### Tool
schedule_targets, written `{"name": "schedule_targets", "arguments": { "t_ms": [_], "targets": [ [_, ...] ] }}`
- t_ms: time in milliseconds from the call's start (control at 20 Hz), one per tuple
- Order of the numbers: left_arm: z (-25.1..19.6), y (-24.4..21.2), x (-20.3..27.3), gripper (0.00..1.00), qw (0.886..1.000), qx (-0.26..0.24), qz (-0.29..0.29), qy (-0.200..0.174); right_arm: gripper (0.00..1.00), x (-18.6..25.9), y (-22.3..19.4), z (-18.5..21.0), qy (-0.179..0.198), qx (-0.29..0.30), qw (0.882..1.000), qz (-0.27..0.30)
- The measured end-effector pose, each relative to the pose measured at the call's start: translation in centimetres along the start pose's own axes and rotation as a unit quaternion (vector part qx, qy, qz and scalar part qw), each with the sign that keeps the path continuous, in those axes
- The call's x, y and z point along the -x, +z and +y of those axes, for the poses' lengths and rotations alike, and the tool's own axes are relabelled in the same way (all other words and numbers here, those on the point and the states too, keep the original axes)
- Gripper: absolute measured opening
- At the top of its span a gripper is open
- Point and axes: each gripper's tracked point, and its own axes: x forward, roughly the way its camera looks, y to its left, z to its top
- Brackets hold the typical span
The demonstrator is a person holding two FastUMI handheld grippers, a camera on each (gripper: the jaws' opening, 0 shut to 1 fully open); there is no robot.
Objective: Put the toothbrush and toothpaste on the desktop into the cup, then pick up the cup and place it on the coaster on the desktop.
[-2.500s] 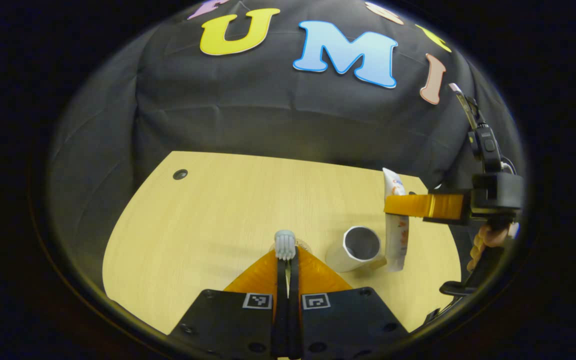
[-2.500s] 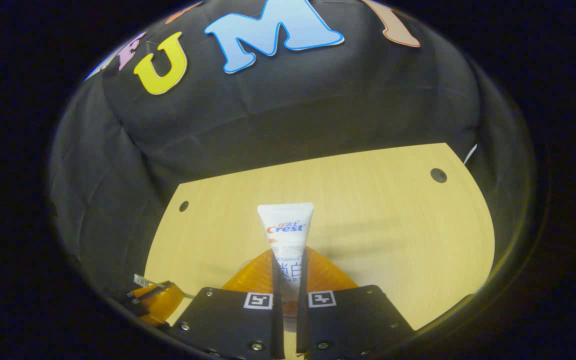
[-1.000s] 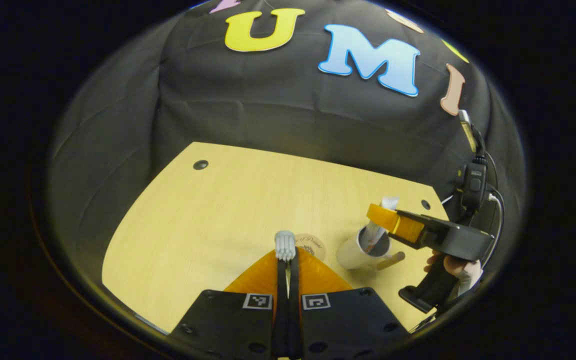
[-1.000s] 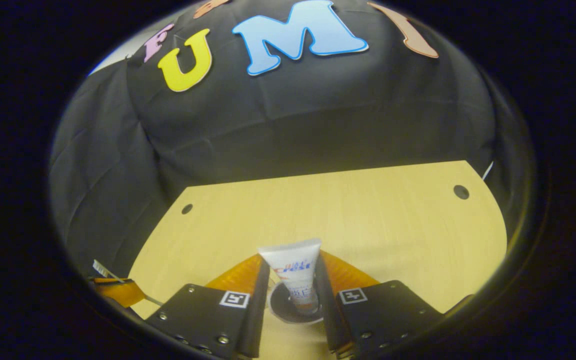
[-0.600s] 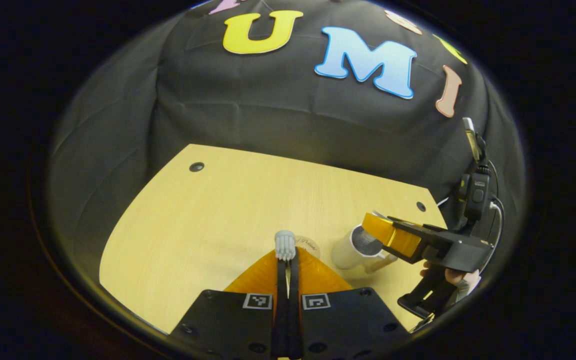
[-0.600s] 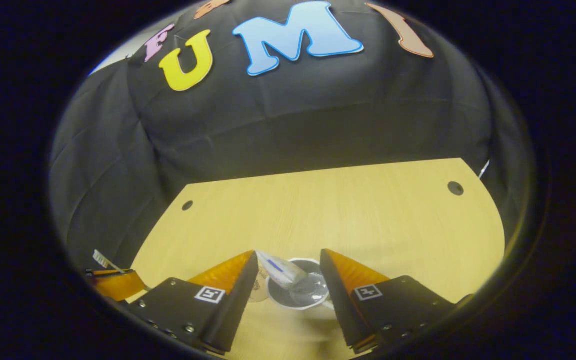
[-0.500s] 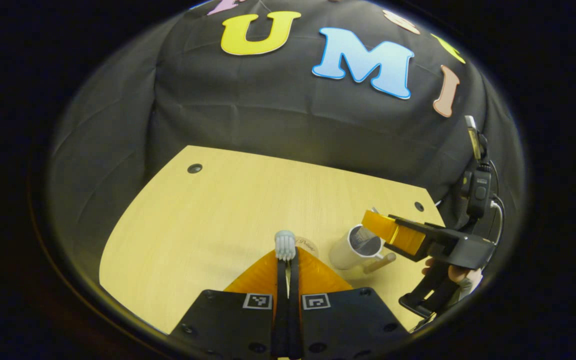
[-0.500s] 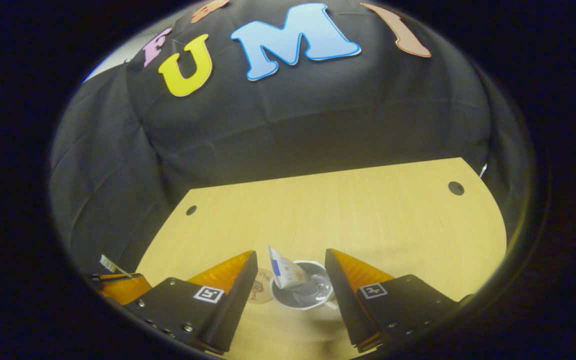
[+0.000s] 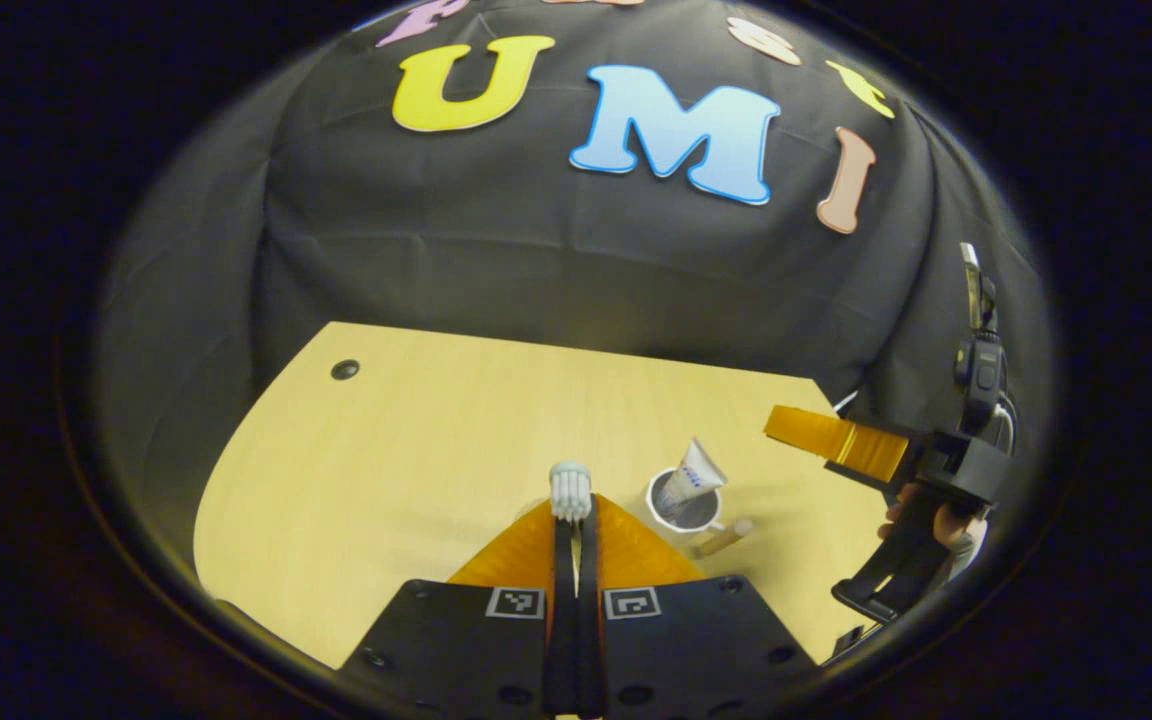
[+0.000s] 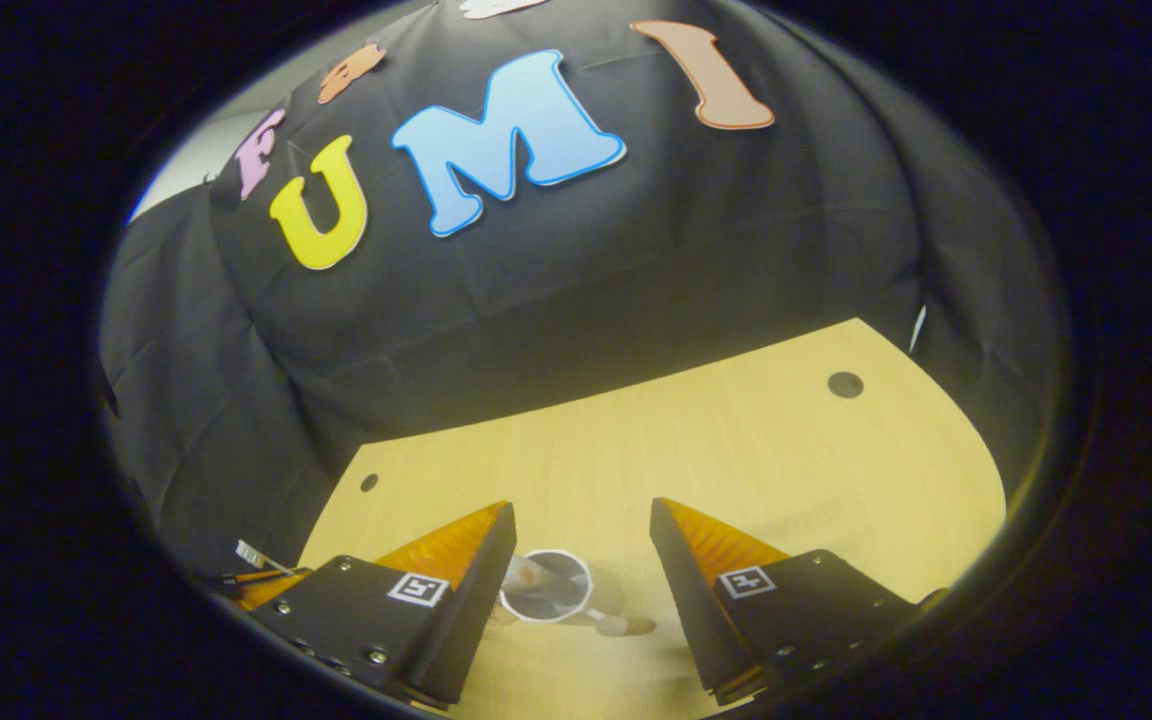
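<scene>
Left gripper view: the left gripper (image 9: 573, 515) has its fingers pressed together on the toothbrush (image 9: 570, 491), whose bristle head sticks up past the tips while the handle is hidden between the fingers. Just past the tips to the right stands the white cup (image 9: 684, 503) on the wooden desktop (image 9: 416, 440), with the toothpaste (image 9: 688, 474) leaning inside it, its lower end hidden by the cup wall. A short brown handle-like piece juts from the cup toward the camera; its shape is hard to make out. The coaster cannot be picked out; the fingers cover the spot just left of the cup. Farther right, above the desktop edge, hangs the right gripper (image 9: 829, 437), held by a hand (image 9: 941, 520) partly cut off at the rim.

Right gripper view: the right gripper (image 10: 581, 525) is spread wide with nothing between its fingers, and the cup (image 10: 546, 586) lies below in the gap, partly covered by one finger. The toothpaste (image 10: 526, 572) inside is small and blurred. At the lower left the left gripper (image 10: 261, 581) is mostly cut off, the toothbrush (image 10: 254, 555) bristles poking out. Two dark holes mark the desktop (image 10: 736, 440) farther off.
</scene>
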Motion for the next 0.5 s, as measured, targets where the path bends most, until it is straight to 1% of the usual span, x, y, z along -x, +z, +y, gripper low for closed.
{"name": "schedule_targets", "arguments": {
  "t_ms": [150,350,500],
  "targets": [
    [-3.0,1.8,-0.5,0.08,0.999,-0.020,-0.016,-0.045,0.83,1.7,-1.1,-2.9,-0.026,-0.019,0.999,-0.002],
    [-7.0,3.6,-2.0,0.08,0.993,-0.051,-0.036,-0.100,0.83,3.4,-3.0,-6.4,-0.056,-0.051,0.997,0.002],
    [-9.5,3.9,-3.2,0.08,0.989,-0.083,-0.036,-0.118,0.83,5.0,-4.3,-9.0,-0.078,-0.071,0.994,0.005]
  ]
}}
